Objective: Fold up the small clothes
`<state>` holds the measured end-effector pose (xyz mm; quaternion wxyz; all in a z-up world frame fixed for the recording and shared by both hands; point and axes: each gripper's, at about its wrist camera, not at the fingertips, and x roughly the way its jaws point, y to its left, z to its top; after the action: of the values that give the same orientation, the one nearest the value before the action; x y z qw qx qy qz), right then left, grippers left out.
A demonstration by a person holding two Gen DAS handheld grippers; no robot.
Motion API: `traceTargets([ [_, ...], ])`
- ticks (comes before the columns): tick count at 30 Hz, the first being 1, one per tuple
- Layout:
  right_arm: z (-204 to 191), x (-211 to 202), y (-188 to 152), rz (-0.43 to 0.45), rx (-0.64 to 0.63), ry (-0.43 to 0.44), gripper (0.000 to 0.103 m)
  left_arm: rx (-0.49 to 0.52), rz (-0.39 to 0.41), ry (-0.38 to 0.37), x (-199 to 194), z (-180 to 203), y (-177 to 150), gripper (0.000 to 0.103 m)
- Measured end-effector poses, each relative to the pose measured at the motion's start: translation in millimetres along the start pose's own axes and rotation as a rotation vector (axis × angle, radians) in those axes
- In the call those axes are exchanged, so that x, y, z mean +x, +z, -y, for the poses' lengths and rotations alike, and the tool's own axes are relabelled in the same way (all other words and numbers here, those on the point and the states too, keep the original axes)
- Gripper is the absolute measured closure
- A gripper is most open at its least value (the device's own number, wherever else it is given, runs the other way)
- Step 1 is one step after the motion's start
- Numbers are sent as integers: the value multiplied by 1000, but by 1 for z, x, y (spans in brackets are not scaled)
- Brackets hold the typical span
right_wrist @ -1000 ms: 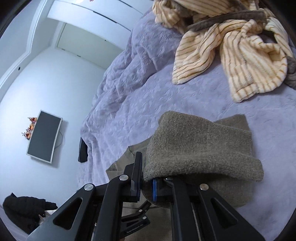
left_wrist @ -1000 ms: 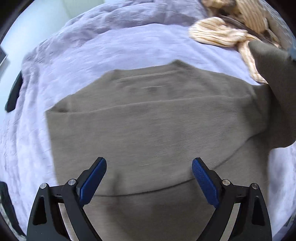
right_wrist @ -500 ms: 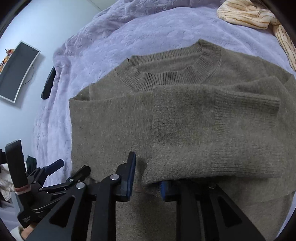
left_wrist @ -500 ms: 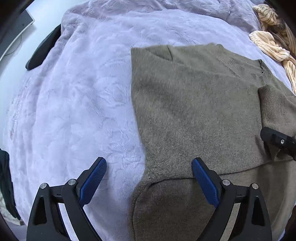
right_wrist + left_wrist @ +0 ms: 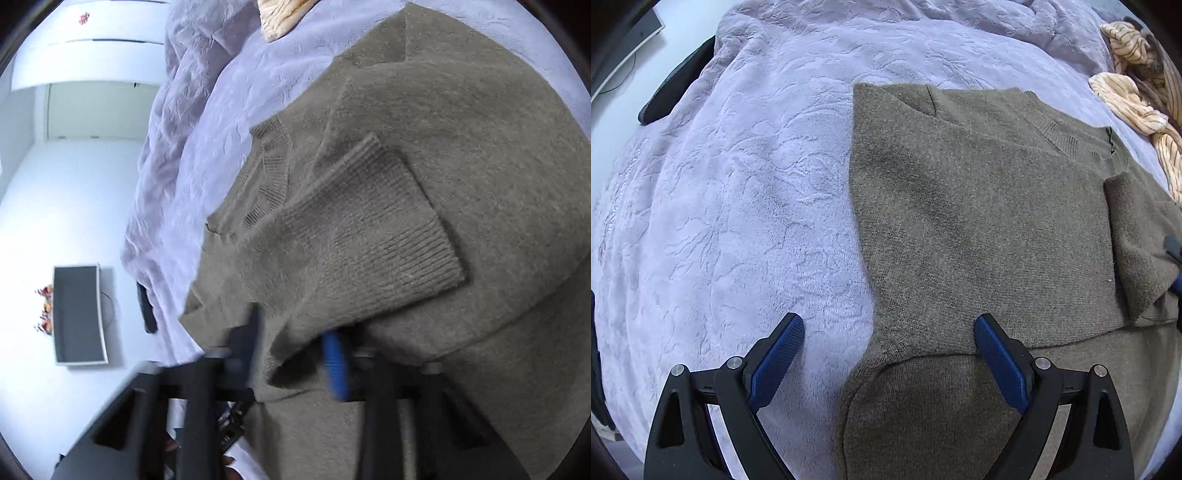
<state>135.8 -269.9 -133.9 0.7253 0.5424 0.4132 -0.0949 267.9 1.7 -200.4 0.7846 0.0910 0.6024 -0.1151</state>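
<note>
an olive-brown knitted sweater [image 5: 979,229] lies flat on the lavender plush bed cover [image 5: 738,192] and serves as the landmark here: its body is spread across the cover, its ribbed neckline toward the far side, and one sleeve is folded over the chest with the ribbed cuff [image 5: 399,218] lying on top of the body. the left tongs [image 5: 888,354] stand wide apart above the near edge of the sweater, one blue pad [image 5: 777,354] over bare cover just off the sweater's left edge, the other over the knit; they grip nothing. the right tongs [image 5: 295,350] sit at the near end of the folded sleeve, motion-blurred; the sleeve fabric bunches between the two fingers and drapes over them, and a blue pad [image 5: 334,363] shows right against the cloth, but the blur leaves it unclear whether the tongs are pinching the sleeve or have let go, so i cannot tell. in the left wrist view the folded sleeve shows at the sweater's right edge. beyond the sweater's far right corner lies a heap of cream cloth with thin dark stripes [image 5: 1134,103]. past the bed, off the sweater's left side, a dark flat screen in a white frame [image 5: 79,314] hangs on the pale wall.
</note>
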Motion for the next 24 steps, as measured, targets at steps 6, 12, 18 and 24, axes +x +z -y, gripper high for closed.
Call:
traceTargets([
  [6, -96, 25, -19, -56, -407, -44, 92, 35, 59, 15, -17, -26, -7, 9],
  [12, -154, 101, -84, -204, -769, -166, 93, -39, 54, 7, -18, -67, -14, 9],
  [18, -137, 136, -117, -287, -878, -305, 82, -75, 59, 34, -20, -91, -15, 9],
  [24, -134, 93, -120, -299, -879, -278, 42, -78, 76, 17, -35, -87, -13, 9],
])
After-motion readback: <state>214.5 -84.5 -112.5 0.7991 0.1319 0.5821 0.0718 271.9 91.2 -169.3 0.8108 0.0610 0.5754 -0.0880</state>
